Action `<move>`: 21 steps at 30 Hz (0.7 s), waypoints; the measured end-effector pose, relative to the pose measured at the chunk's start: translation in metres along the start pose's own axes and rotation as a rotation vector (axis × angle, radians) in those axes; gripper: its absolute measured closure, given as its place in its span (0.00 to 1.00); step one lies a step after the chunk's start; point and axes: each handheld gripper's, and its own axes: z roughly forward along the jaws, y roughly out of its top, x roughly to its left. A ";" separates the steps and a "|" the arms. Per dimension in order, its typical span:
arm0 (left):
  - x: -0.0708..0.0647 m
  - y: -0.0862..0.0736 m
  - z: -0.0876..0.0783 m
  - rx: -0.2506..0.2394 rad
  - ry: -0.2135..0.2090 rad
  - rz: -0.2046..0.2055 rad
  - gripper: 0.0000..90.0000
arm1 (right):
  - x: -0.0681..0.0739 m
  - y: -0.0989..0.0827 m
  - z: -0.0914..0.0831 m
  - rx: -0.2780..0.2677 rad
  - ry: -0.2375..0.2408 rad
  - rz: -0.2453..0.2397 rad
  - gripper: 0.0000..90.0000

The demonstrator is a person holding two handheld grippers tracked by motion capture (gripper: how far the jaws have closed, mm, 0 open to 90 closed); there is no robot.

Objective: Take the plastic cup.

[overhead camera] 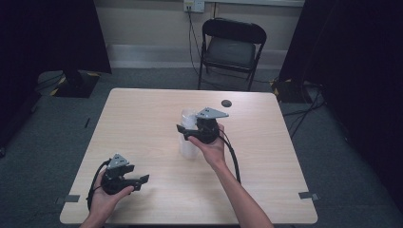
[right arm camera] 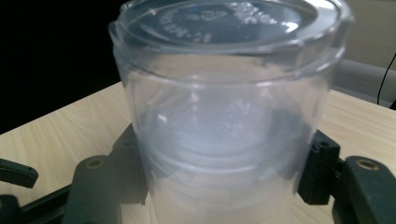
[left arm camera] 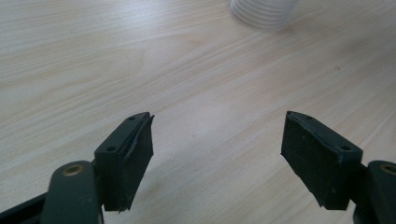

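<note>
Wooden table (overhead camera: 142,118), cup stack (right arm camera: 224,140) hiding tool pads.

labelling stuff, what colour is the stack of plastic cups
Clear, see-through stack of plastic cups, slightly milky; best in the right gripper view.

Cups at the table's middle
The stack of cups (overhead camera: 188,135) stands mid-table (overhead camera: 142,123), right tongs (overhead camera: 186,133) around it; left tongs (overhead camera: 142,180) near the front left edge; chair (overhead camera: 231,47) behind

L gripper (overhead camera: 141,179) lower left, jaws wide apart; R gripper (overhead camera: 182,130) mid-frame, jaws clamped, forearm stretched up from bottom.
</note>
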 end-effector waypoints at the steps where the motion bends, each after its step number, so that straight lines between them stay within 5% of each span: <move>1: 0.000 0.000 0.000 0.003 0.000 0.002 0.28 | 0.000 0.001 0.000 0.001 -0.004 0.000 0.38; 21: -0.001 0.000 0.000 -0.016 -0.017 -0.013 0.28 | 0.002 0.024 -0.012 -0.059 0.004 -0.003 0.38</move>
